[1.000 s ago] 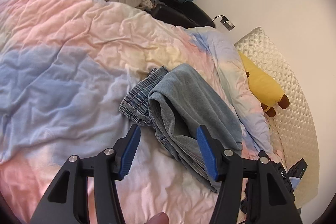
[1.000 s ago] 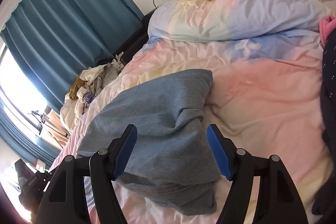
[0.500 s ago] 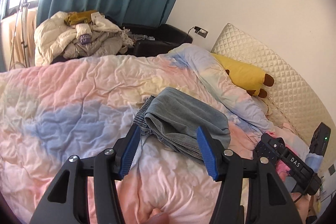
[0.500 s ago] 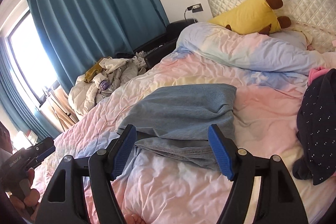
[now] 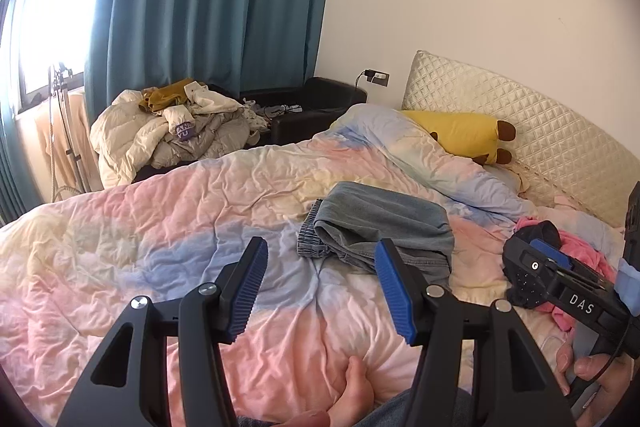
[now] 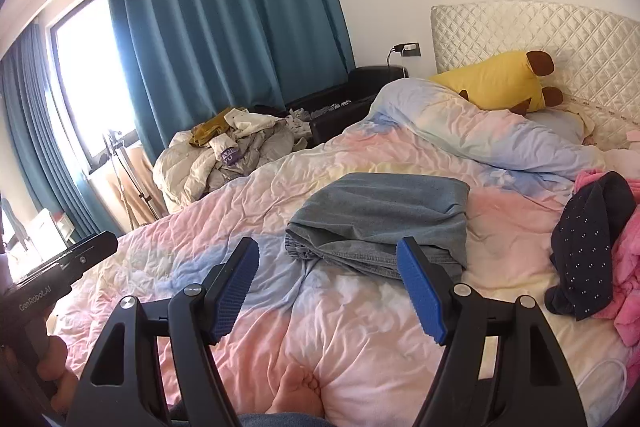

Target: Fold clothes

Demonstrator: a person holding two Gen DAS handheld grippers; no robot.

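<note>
Jeans (image 5: pixel 384 227), folded into a grey-blue bundle, lie on the pastel duvet (image 5: pixel 140 227) in the middle of the bed, beyond both grippers and touched by neither. Left gripper (image 5: pixel 324 287) hangs above the duvet with its fingers (image 5: pixel 246 291) spread and nothing between them; the right gripper (image 6: pixel 332 289) does likewise (its blue pads equally bare). Navy dotted garment (image 6: pixel 592 243) and pink clothing (image 6: pixel 628 267) sit to the jeans' right.

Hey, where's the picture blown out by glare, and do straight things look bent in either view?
Left wrist view: the window is washed out white; the curtain bows near the edge. Right wrist view: the window glares too; the headboard curves.
</note>
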